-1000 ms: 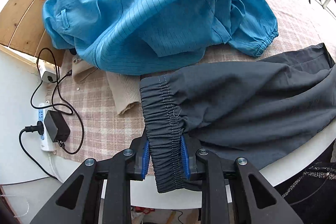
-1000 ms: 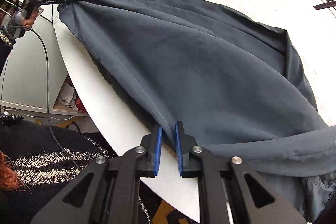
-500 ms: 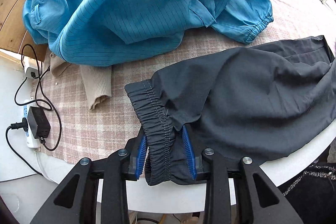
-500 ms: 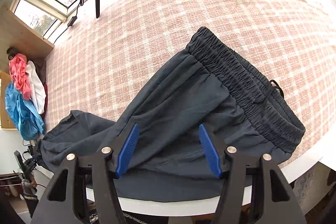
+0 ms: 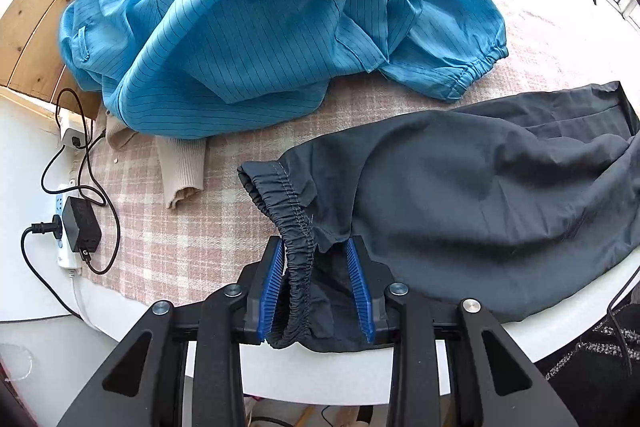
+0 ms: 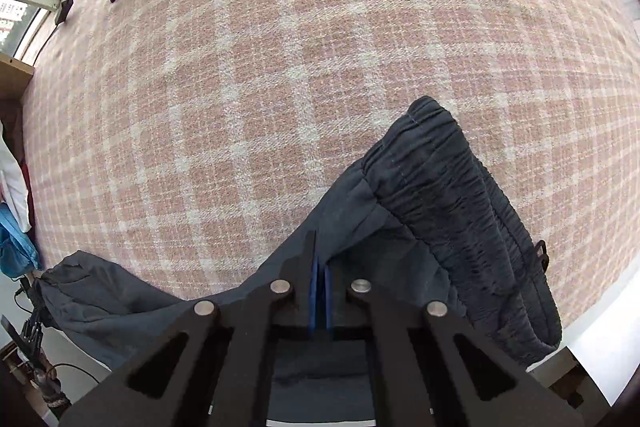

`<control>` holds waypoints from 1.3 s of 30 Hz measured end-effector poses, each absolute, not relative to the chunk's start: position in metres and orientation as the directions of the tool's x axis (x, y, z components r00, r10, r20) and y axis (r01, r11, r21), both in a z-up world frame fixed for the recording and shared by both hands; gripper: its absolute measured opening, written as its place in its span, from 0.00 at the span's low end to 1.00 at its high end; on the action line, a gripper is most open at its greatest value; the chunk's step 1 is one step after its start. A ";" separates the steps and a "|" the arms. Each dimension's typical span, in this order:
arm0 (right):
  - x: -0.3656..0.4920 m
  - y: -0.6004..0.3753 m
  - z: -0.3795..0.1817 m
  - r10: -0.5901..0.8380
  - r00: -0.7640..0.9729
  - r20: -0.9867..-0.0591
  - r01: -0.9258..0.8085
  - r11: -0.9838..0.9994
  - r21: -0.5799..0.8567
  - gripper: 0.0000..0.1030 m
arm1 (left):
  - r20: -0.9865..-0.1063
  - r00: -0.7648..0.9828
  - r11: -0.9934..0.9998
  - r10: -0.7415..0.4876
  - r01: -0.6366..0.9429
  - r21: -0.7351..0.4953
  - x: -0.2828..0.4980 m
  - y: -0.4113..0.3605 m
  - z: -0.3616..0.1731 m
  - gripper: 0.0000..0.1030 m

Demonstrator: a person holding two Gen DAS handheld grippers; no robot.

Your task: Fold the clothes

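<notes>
- Dark grey fabric: the trousers [image 5: 480, 195] lie along the near table edge, filling the lower right of your left-wrist view.
- Your left gripper [image 5: 316, 287] stands narrowly parted, its blue pads bracketing the elastic cuff [image 5: 296, 227] at lower centre; the cuff is bunched between them, held.
- Your right gripper [image 6: 320, 303] is pinched tight at lower centre of its own view, on a fold of the trousers just below the waistband [image 6: 460, 211], which runs to the lower right.
- Long axis: cuff to waistband, so the garment spans between your two hands, one at each end.
- Plaid tablecloth [image 6: 280, 67]: bare beyond the trousers.
- Blue striped jacket [image 5: 248, 19]: heaped at upper left, apart from the trousers.
</notes>
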State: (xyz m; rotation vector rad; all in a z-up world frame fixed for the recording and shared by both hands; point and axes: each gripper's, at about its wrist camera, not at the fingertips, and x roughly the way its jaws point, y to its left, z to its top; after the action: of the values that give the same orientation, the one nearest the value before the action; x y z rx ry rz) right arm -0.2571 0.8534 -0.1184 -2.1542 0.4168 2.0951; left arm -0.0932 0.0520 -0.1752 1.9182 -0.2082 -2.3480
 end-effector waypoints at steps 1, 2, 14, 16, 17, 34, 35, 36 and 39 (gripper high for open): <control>-0.250 0.862 -0.101 -0.135 -0.056 -0.989 -0.273 -0.951 0.145 0.02 | -0.964 -0.205 -0.984 -0.170 -0.011 0.176 -0.094 0.054 -0.172 0.29; -0.241 0.873 -0.078 -0.152 -0.138 -0.979 -0.286 -0.940 0.186 0.02 | -0.961 -0.215 -0.983 -0.176 -0.019 0.184 -0.095 0.057 -0.166 0.28; -0.024 0.928 -0.102 -0.149 -0.396 -0.906 -0.495 -0.796 0.348 0.02 | -0.980 -0.164 -0.986 -0.116 -0.100 0.133 -0.105 0.095 -0.159 0.25; 0.000 0.931 -0.146 -0.211 -0.324 -0.922 -0.566 -0.738 0.368 0.02 | -0.983 -0.129 -0.983 -0.134 -0.109 0.149 -0.105 0.099 -0.172 0.25; 0.009 0.932 -0.152 -0.239 -0.327 -0.914 -0.575 -0.718 0.393 0.03 | -0.983 -0.120 -0.981 -0.139 -0.119 0.153 -0.104 0.101 -0.173 0.25; -0.011 1.053 -0.141 -0.083 -0.391 -0.917 -0.560 -0.769 0.308 0.52 | -0.952 -0.285 -0.750 0.107 -0.652 0.111 -0.130 0.397 -0.074 0.34; -0.012 1.056 -0.147 -0.103 -0.401 -0.910 -0.557 -0.761 0.332 0.52 | -0.952 -0.265 -0.697 0.156 -0.712 0.084 -0.135 0.438 -0.078 0.34; -0.012 1.058 -0.152 -0.122 -0.416 -0.901 -0.549 -0.757 0.355 0.52 | -0.952 -0.236 -0.632 0.197 -0.772 0.060 -0.135 0.482 -0.080 0.34; -0.009 1.060 -0.158 -0.166 -0.478 -0.863 -0.503 -0.753 0.424 0.53 | -0.938 -0.178 -0.437 0.299 -0.899 0.031 -0.129 0.604 -0.086 0.34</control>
State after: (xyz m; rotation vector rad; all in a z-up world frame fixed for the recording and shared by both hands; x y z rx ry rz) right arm -0.0087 1.0597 -0.1582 -1.4717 0.9857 2.3317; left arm -0.1287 0.6036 -0.0856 2.1274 -1.3988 -3.1177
